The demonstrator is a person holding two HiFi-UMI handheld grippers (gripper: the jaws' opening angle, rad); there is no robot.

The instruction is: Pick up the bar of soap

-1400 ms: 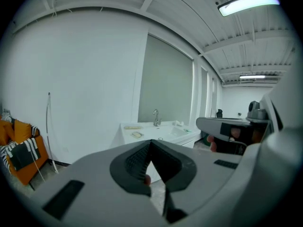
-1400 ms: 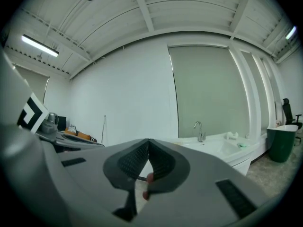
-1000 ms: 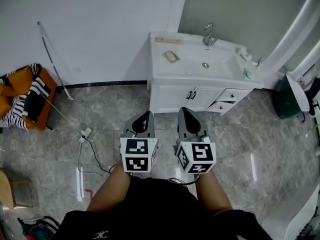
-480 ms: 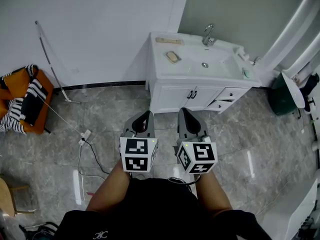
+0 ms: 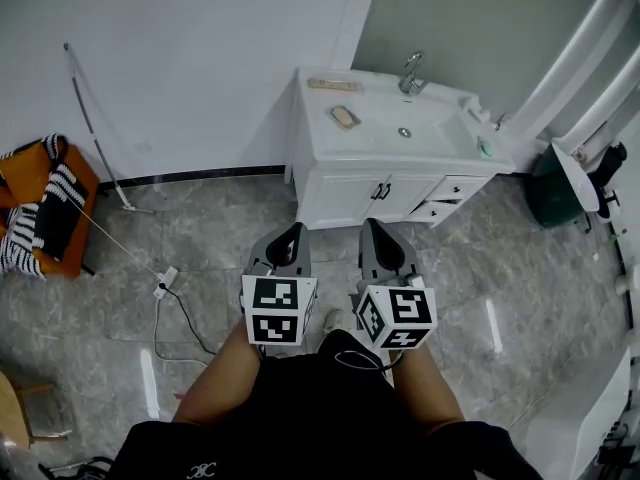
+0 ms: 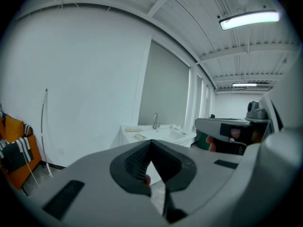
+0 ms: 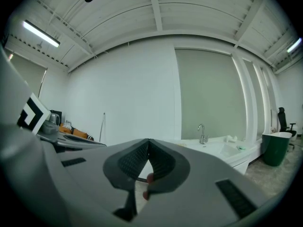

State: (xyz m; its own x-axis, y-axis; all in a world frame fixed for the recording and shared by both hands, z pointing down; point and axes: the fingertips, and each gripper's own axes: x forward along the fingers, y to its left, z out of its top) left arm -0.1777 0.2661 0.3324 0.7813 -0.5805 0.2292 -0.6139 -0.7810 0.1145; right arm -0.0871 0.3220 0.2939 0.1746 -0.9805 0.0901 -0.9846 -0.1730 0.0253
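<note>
Jaws of the left gripper (image 5: 289,236) and the right gripper (image 5: 373,230) are each pressed together, empty. The bar of soap (image 5: 344,117) lies on the white worktop (image 5: 318,140) left of the basin (image 5: 422,128), well ahead of both grippers.

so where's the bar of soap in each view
head view: bar of soap upper centre, on the left part of the white vanity top.
left gripper view: small, near the centre, lower left of the faucet.
right gripper view: cannot make it out on the strip of vanity top that shows.
shared landmark: the faucet, at the back of the top in all three.
</note>
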